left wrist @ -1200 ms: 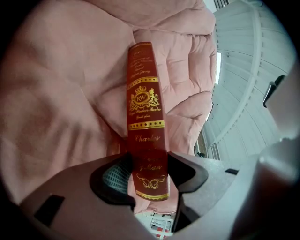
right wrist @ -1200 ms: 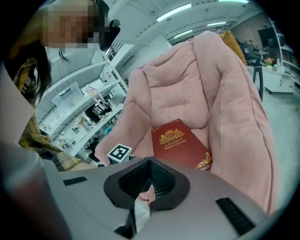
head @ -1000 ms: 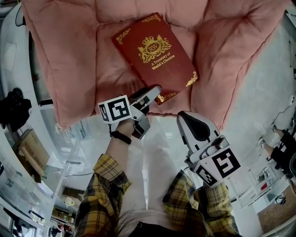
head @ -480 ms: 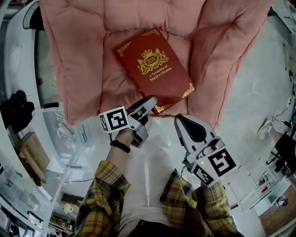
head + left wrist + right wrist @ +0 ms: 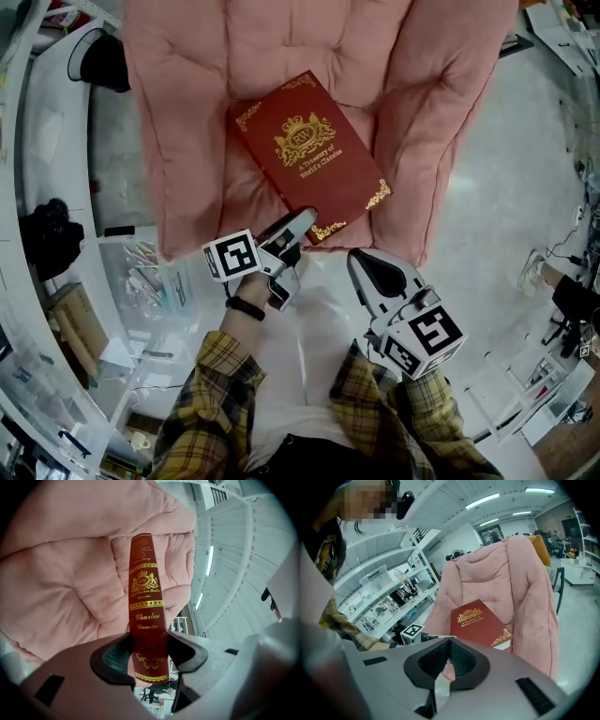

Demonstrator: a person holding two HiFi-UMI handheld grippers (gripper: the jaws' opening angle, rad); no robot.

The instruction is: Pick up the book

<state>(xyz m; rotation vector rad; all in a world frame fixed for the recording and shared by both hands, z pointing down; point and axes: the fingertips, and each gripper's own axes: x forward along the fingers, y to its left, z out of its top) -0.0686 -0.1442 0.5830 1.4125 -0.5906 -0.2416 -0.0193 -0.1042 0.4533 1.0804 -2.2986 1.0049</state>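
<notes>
A dark red hardback book (image 5: pixel 305 150) with gold print lies tilted over the seat of a pink cushioned chair (image 5: pixel 187 112). My left gripper (image 5: pixel 305 221) is shut on the book's near edge. In the left gripper view the spine (image 5: pixel 146 602) stands upright between the jaws of my left gripper (image 5: pixel 149 644), with the pink cushion (image 5: pixel 56 573) behind it. My right gripper (image 5: pixel 362 264) hangs shut and empty just right of the left one, short of the chair's front. The right gripper view looks over my closed right gripper (image 5: pixel 450 645) at the book cover (image 5: pixel 480 623) and the left gripper's marker cube (image 5: pixel 412 632).
White shelving and a table with clutter (image 5: pixel 141 277) run along the left, with a black object (image 5: pixel 42 234) on it. Pale grey floor (image 5: pixel 506 187) lies right of the chair. More shelves with boxes (image 5: pixel 389 592) show in the right gripper view.
The chair and book have drifted lower and smaller in the head view. My left gripper has stayed shut on the book's near edge. My right gripper has kept its place beside it.
</notes>
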